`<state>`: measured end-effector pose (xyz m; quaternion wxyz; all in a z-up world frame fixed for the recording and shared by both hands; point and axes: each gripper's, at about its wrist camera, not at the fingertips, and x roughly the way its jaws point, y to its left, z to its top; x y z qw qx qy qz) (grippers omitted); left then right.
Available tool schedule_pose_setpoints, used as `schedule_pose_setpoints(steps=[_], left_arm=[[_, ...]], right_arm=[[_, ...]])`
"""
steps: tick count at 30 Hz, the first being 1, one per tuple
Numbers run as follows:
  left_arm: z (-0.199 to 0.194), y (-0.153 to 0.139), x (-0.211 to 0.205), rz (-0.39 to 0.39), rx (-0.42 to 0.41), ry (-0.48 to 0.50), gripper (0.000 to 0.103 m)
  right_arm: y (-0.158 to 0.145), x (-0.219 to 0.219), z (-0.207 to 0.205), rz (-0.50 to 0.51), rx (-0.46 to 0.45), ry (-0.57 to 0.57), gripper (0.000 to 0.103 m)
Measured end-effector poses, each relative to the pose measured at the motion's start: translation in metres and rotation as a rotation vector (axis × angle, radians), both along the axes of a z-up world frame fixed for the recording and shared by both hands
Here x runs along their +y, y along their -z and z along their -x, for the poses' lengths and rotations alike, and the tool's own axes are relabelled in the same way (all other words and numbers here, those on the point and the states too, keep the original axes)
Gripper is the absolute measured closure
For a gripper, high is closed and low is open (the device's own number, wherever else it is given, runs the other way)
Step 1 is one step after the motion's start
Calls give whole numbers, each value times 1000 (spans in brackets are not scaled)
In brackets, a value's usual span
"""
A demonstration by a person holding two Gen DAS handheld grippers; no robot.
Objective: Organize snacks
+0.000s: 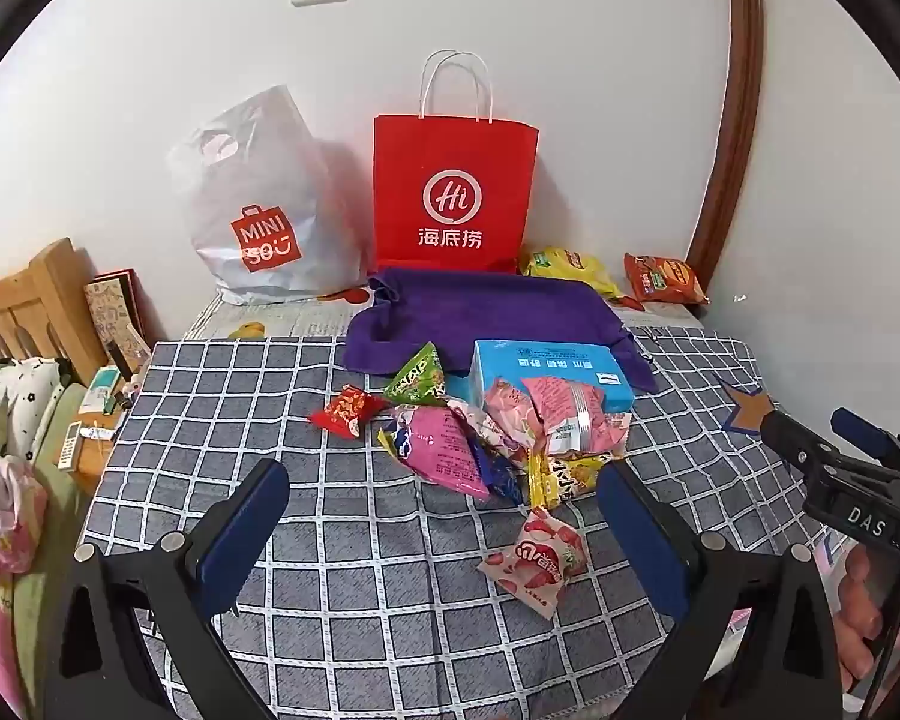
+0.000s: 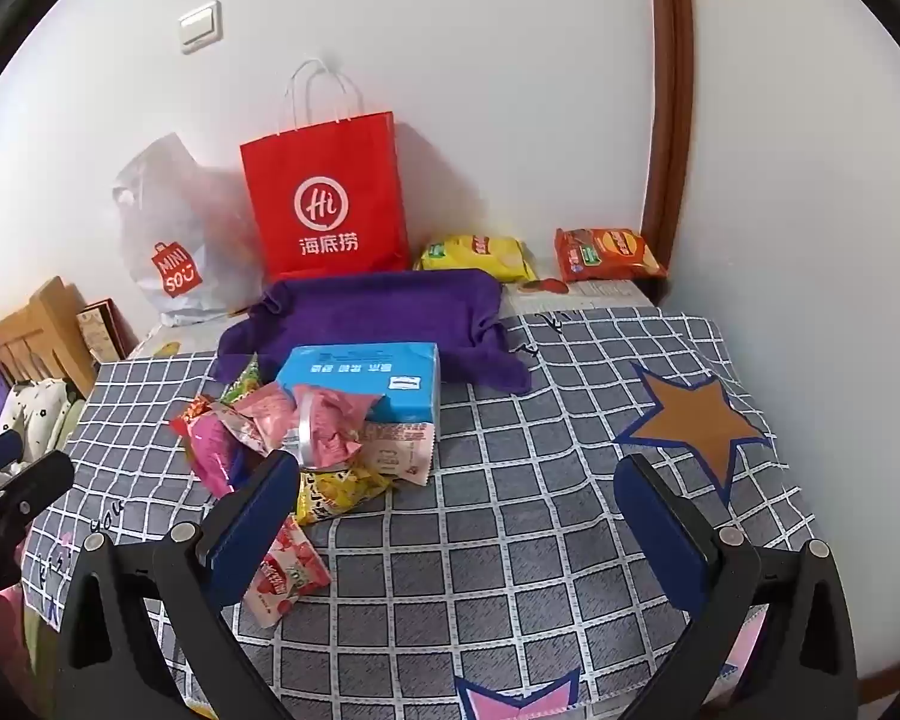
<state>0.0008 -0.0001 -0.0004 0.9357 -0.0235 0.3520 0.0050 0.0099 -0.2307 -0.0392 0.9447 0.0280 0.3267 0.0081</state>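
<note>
Both grippers released, nothing between the jaws: left gripper (image 1: 444, 516) hangs over the near edge of the snack pile (image 1: 480, 438), right gripper (image 2: 456, 516) over bare checked cloth (image 2: 540, 480) at the pile's 3 o'clock. Risk, as I judge it: the packets overlap and lean on the blue box (image 1: 546, 372), so a pinch may drag a neighbour or crush a soft packet. Open room lies at 3 o'clock toward the star patch (image 2: 690, 426); the cloth's left edge drops toward clutter at 9 o'clock, while the red bag (image 1: 453, 192) and wall close 12 o'clock.
</note>
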Motion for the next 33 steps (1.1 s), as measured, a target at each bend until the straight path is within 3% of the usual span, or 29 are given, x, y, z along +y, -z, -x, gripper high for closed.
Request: schedule_pose_setpoints(steps=[33], left_arm=[[3, -9, 3, 27, -25, 0, 0]], right_arm=[[-19, 14, 25, 17, -55, -23, 0]])
